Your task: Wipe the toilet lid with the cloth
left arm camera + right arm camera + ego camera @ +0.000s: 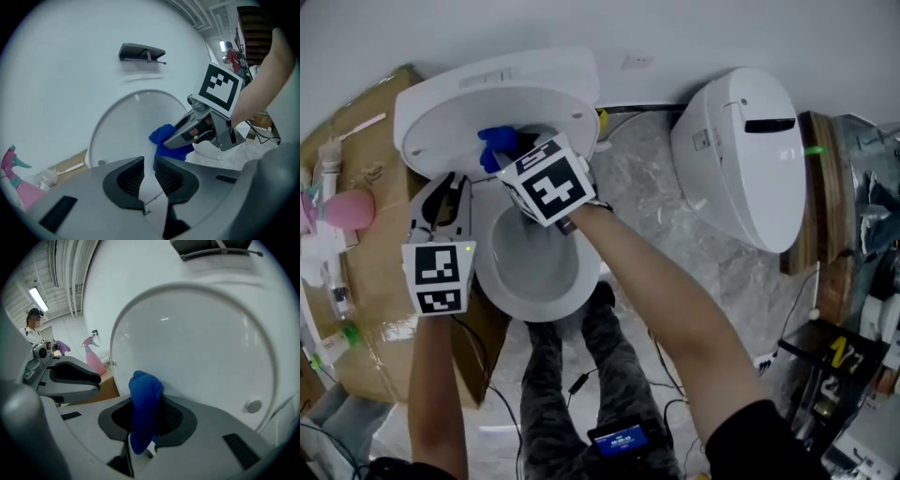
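The white toilet lid [478, 108] stands raised behind the bowl [530, 267]. My right gripper [514, 152] is shut on a blue cloth [497, 145] and holds it against the lid's lower inner face. In the right gripper view the cloth [144, 397] bulges up out of the gripper [145, 420] and touches the lid [197, 343]. My left gripper [442, 192] hovers at the bowl's left side, apart from the cloth. Its jaws stand a narrow gap apart in the left gripper view [149, 180], with nothing between them; beyond them are the lid [124, 129] and the cloth [164, 136].
A cardboard box [384, 281] with a pink spray bottle [342, 208] and small items stands left of the toilet. A second white toilet [750, 159] sits at the right. Cables lie on the marbled floor [675, 216]. A dark bracket [140, 51] hangs on the wall above.
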`<state>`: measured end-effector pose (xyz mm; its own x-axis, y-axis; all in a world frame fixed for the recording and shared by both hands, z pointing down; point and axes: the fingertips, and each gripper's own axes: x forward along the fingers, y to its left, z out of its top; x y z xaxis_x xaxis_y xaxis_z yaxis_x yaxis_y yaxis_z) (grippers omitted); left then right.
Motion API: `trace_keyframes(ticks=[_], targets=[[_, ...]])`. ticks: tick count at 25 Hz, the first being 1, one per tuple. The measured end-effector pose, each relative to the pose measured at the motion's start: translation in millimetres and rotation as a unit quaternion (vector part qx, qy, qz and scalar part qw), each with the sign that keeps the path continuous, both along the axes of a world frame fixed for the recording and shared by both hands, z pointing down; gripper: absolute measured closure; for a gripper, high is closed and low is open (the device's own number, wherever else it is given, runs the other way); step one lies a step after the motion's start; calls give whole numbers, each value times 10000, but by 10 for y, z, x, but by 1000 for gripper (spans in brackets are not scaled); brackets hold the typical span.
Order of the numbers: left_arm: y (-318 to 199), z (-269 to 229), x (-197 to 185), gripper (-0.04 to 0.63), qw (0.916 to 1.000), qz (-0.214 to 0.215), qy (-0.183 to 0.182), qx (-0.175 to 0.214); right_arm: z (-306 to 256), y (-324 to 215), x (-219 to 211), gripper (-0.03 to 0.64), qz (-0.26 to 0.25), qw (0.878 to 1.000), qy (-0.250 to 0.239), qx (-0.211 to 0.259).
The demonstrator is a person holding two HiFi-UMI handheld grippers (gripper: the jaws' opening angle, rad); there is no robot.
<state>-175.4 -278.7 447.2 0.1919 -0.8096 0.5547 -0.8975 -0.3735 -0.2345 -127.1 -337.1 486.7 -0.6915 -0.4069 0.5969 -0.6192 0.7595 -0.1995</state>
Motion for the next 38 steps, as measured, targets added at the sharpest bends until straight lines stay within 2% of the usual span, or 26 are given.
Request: trace_keyframes(ticks=[4,9,14,21,26,32,35,38], targets=[[-64,-271,127,520,9991,413,33,-50,-211,-54,260,518,265,9995,-85,112],[-167,-637,248,518,9962,853,-167,-77,-511,-33,561,518,423,9988,-138,224],[-370,-1016,288,517,9936,953,-524,295,-791,7,788,518,309,9987,-155,382],[-778,-1114,244,492,9910,973,-892,241,-1206,-51,1080,518,260,9972,-444,551],[-844,-1031,313,492,9818,1349,-1335,95,-1350,-122,1270,518,290,9965,-496,605],[-856,-1036,323,492,9789,1595,-1231,-333,-1330,-109,1395,518,223,9973,-513,483],[-819,-1040,337,492,9805,1549,-1103,-505,-1293,-60,1418,518,115,9977,-508,442],[-736,-1062,348,492,9819,1453,-1100,-512,-1272,15,1420,518,-39,9977,-549,395]])
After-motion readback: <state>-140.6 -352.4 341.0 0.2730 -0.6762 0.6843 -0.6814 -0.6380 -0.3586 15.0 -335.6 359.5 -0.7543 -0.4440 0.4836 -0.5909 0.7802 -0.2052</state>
